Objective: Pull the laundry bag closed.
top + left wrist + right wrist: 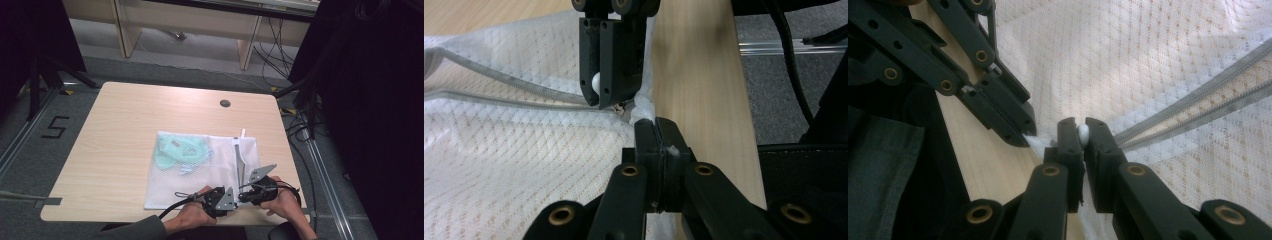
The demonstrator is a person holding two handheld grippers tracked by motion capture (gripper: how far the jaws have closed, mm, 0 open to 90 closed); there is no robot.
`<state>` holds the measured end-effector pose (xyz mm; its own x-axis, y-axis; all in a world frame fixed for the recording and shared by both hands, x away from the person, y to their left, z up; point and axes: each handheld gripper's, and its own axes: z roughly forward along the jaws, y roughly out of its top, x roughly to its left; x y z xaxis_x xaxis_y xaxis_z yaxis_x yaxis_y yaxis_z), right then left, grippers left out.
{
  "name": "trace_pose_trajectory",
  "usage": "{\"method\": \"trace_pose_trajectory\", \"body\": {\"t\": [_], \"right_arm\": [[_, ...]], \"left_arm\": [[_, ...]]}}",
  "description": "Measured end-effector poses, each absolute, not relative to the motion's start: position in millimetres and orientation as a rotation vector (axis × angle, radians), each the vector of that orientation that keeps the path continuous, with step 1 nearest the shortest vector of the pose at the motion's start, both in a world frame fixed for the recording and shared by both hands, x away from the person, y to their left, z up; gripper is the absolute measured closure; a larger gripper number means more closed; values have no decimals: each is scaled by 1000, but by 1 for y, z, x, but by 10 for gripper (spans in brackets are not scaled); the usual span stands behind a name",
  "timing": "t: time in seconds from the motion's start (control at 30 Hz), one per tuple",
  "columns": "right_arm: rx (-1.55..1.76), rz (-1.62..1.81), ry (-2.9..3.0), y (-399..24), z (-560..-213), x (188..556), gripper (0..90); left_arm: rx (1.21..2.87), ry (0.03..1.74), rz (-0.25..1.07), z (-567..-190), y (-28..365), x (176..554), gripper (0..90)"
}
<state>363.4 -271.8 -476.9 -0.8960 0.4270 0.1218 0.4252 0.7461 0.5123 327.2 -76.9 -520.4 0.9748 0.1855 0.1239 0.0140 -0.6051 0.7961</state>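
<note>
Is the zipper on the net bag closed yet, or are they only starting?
Only starting, it seems. Done: mint-green clothes already lie inside the white mesh bag. In hand: the right gripper pinches the white zipper pull, while the left gripper clamps the bag's corner beside it. Left: the zipper gapes open along its length, so it probably needs pulling shut.

just a black "5" marked on the grey floor (30,145) left of the table (120,125), nothing else readable

White mesh bag (200,172) holds mint-green cloth (180,150); grey zip (1193,107), white pull (1082,133), 2 black grippers, pale wood table (125,130).
</note>
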Motion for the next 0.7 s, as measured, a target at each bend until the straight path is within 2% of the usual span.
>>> {"method": "trace_pose_trajectory", "body": {"t": [0.13,0.3,0.4,0.5,0.7], "right_arm": [[728,891,2930,-274,-476,365,864],[819,918,2934,-275,-474,363,864],[821,919,2924,-275,-474,364,863],[796,928,2926,-275,-474,364,864],[800,935,2926,-274,-473,364,864]], "left_arm": [[2224,102,275,-518,-76,329,886],[2200,168,231,-517,-77,331,838],[2202,160,255,-517,-77,331,829],[2209,119,285,-516,-77,332,843],[2207,133,266,-518,-78,331,876]]}}
